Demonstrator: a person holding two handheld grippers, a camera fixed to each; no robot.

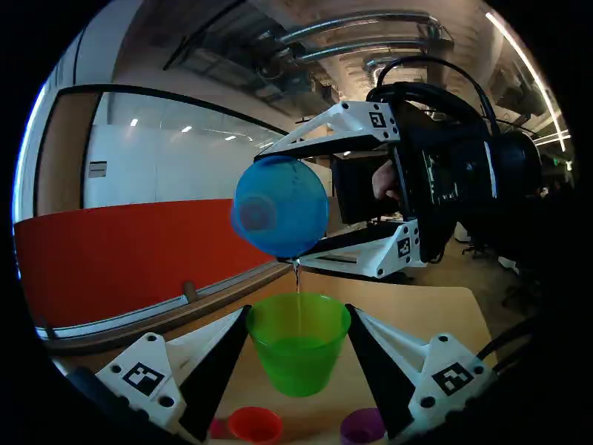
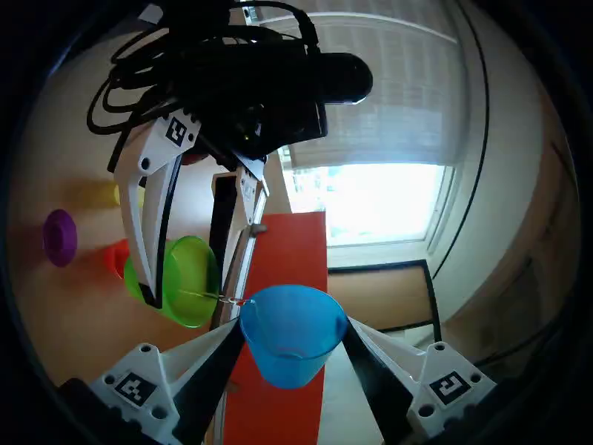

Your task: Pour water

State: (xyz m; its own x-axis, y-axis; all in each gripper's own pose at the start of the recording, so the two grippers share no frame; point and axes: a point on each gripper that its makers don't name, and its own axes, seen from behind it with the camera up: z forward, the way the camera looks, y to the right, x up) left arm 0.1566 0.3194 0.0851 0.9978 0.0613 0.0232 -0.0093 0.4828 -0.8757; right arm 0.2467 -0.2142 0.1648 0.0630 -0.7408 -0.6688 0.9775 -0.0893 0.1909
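At lower centre of the left gripper view, the left tongs (image 1: 296,310) clamp the green cup (image 1: 298,356), partly filled. Directly above, the right tongs (image 1: 276,208) clamp the tilted blue cup (image 1: 280,204); a water stream (image 1: 297,278) falls from its rim into the green cup.

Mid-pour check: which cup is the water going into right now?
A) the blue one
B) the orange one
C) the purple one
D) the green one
D: a thin stream drops from the tipped blue cup into the green cup held in the left gripper.
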